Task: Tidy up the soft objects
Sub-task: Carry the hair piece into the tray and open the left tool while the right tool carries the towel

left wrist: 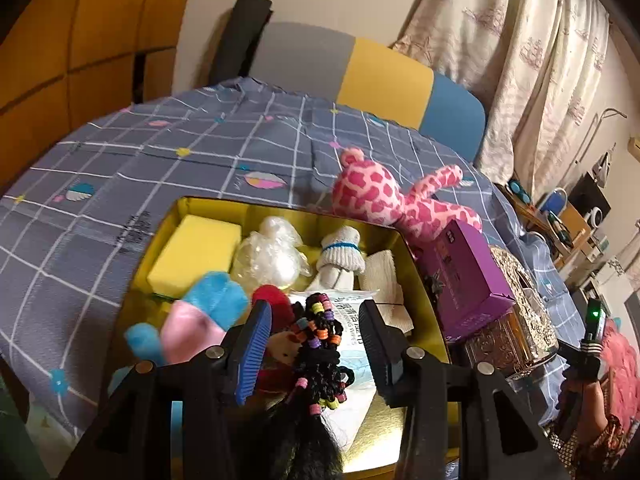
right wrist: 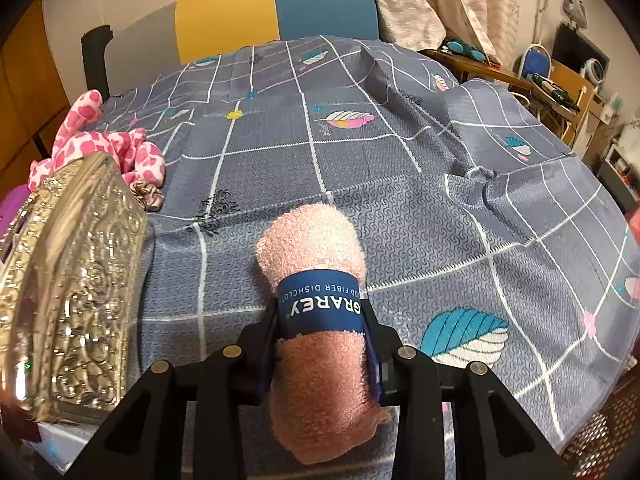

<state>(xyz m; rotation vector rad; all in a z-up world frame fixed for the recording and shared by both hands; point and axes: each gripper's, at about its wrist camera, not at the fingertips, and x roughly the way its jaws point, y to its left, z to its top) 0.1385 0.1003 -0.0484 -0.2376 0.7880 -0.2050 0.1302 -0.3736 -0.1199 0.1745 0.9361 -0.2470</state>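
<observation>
Black braided hair [left wrist: 316, 380] strung with colored beads hangs nearest the left wrist camera, between the fingers of the left hand-held gripper [left wrist: 316, 344]; the jaws stand apart on either side of it without pinching it. Beneath lies a yellow-lined box [left wrist: 424, 292] holding a wipes packet [left wrist: 352, 320], blue and pink pompoms [left wrist: 208, 308], a yellow sponge [left wrist: 192, 256], a clear plastic bundle [left wrist: 268, 256], a rolled white sock [left wrist: 340, 256] and a folded white cloth [left wrist: 380, 276]. Just right of the box stand a purple carton [left wrist: 464, 280] and an ornate metallic tissue box [left wrist: 516, 312]. Beyond the box's far rim, a pink spotted plush [left wrist: 384, 196] lies on the grid-patterned cloth [left wrist: 160, 160] covering the counter.

On the right side, the right hand-held gripper [right wrist: 320, 344] is clamped on a rolled pink dishcloth [right wrist: 316, 248] with a blue paper band, held above the cloth well right of the tissue box.
</observation>
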